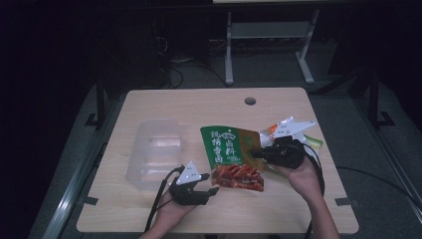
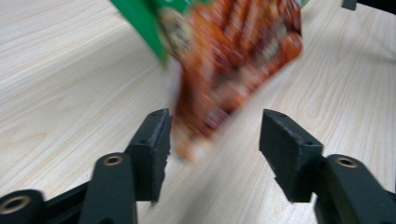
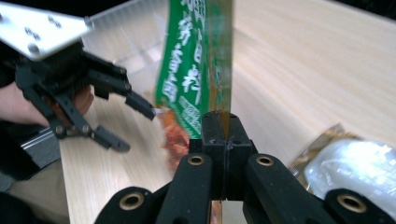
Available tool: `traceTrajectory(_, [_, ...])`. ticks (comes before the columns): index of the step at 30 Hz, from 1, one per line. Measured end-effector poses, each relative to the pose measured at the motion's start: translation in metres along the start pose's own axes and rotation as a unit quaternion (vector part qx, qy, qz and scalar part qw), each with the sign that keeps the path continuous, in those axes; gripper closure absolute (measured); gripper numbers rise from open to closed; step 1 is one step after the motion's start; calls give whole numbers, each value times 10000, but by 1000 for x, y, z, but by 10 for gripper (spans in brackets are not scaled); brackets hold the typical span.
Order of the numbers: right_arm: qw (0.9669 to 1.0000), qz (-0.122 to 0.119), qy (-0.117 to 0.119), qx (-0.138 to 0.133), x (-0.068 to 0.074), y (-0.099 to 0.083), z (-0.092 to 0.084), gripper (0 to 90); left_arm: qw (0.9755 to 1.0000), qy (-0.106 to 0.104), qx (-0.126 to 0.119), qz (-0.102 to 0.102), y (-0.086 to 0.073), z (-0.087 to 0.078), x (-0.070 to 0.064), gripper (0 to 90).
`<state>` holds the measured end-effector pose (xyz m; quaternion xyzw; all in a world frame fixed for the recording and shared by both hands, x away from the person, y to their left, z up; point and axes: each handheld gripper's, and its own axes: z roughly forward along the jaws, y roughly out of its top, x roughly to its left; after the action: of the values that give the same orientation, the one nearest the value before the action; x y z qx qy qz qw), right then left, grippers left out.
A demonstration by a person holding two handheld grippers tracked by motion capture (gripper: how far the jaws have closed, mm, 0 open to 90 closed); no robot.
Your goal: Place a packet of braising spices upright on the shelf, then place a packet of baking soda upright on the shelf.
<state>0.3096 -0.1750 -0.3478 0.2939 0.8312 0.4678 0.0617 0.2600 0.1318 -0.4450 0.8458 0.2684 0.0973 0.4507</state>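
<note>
Green and orange-red printed snack packet [image 1: 233, 157] sits at frame centre in the high view, lifted off the light wooden table [image 1: 278, 209], white characters on the green top, red food picture on the lower part. Right gripper [image 1: 259, 153] is clamped on the packet's right edge, jaws pressed together on it. Left gripper [image 1: 211, 189], lower centre, has jaws spread; the packet's lower corner hangs between them, blurred. Clear plastic rectangular container [image 1: 153, 152] at centre left looks empty. Another pale wrapped packet [image 3: 348, 163] lies at lower right in the right gripper view.
</note>
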Motion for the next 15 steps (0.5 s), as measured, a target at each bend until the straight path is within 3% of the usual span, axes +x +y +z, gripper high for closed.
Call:
traceTrajectory(6, [9999,-54,-85,-16,-1,11,1,900,10000,-23,-18,11,0,1,-1,374])
traceTrajectory(12, [9994,-286,-116,145,3,28,6,900,10000,-30,-60,-19,1,2,0,355])
traceTrajectory(15, [9994,-285,-101,195,4,32,9,900,10000,-50,-36,-20,1,2,1,352])
